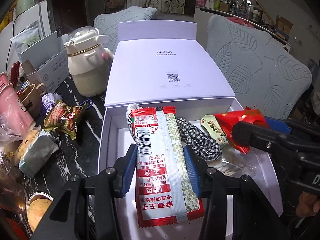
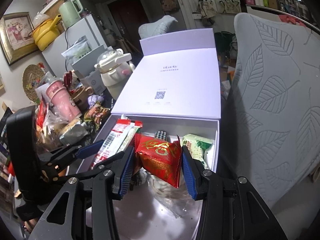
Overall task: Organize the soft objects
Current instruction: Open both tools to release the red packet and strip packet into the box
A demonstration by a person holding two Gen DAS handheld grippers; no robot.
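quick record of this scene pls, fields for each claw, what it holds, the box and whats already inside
left claw: shut on long red and white snack packet, over the box
right claw: shut on red foil packet, over the box
box: white box, lid open and folded back
inside: checked cloth, green and white packet, clear plastic bag
beside box: gold snack packet on the dark table

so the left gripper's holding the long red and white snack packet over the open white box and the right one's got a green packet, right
Not quite: the right gripper holds a red packet, not a green one, as the right wrist view shows. The rest stands: the left gripper holds the long red and white snack packet over the open white box.
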